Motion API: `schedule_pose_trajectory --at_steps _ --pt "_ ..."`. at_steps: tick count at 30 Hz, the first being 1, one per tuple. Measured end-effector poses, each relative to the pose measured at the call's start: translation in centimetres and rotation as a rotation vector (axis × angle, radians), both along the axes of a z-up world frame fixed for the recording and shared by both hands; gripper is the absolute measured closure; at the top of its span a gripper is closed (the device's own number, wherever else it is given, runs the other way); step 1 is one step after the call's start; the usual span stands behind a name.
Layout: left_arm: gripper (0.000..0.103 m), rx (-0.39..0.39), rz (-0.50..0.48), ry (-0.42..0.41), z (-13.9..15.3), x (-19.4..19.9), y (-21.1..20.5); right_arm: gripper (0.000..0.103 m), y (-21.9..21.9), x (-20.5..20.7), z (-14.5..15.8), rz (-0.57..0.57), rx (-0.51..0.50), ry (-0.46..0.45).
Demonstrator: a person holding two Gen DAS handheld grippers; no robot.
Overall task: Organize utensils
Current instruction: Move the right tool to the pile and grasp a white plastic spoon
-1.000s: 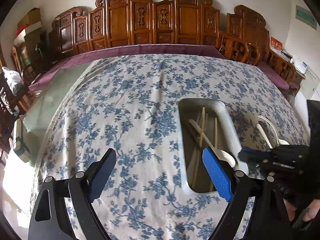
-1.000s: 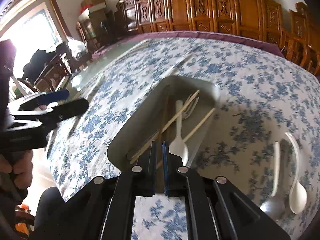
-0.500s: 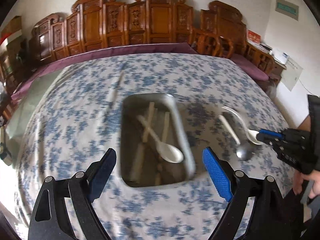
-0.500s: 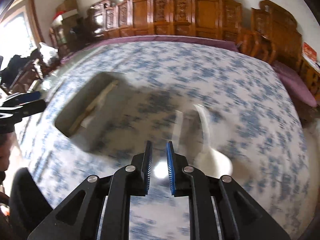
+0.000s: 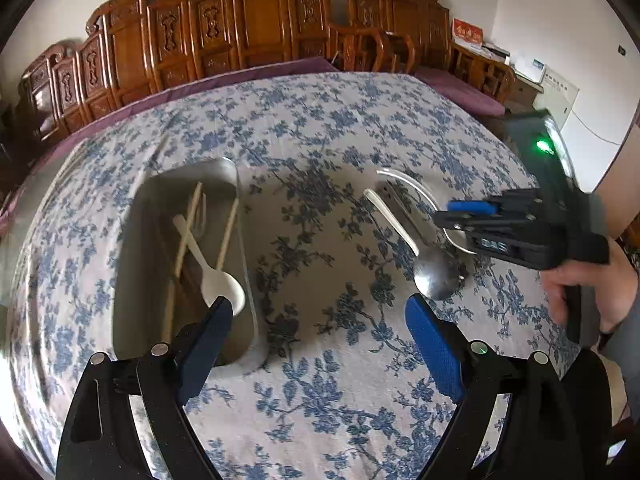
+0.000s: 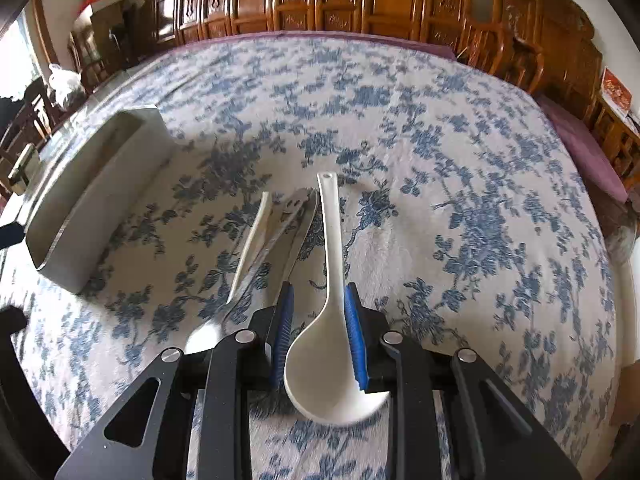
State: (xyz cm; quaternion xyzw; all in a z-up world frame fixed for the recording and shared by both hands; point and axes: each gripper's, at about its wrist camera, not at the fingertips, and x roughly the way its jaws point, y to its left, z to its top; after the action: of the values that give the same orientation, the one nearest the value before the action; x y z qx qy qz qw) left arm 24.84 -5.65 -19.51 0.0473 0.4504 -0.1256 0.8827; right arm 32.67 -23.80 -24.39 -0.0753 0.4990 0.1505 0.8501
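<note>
White ceramic spoon (image 6: 334,320) lying on the blue-floral tablecloth (image 6: 460,168), framed by the right gripper (image 6: 316,316) whose jaws have just been opening, metal spoon (image 5: 434,272) alongside, metal tray (image 5: 128,264) of utensils nearby, left gripper (image 5: 320,332) spread wide, holding nothing.

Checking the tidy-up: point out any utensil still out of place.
Three lie loose on the tablecloth beside the metal tray: a white ceramic spoon, a steel spoon and a thin white utensil.

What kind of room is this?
Probably a dining room at home: a big table with a flowered tablecloth, carved wooden chairs along the wall, and spoons beside a metal tray.
</note>
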Motion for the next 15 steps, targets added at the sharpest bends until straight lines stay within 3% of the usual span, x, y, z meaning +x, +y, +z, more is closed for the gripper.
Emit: schedule_pose_trajectory --at_steps 5,7,15 --pt "0.018 0.013 -0.008 0.011 -0.4 -0.1 -0.9 0.076 -0.1 1.2 -1.0 -0.008 -0.015 0.035" --pt "0.018 0.021 -0.015 0.015 -0.6 -0.2 -1.5 0.085 -0.6 1.2 -0.9 -0.016 -0.004 0.045" --pt "0.018 0.028 -0.026 0.048 -1.5 0.3 -3.6 0.089 -3.2 -1.7 -0.8 -0.017 -0.036 0.056"
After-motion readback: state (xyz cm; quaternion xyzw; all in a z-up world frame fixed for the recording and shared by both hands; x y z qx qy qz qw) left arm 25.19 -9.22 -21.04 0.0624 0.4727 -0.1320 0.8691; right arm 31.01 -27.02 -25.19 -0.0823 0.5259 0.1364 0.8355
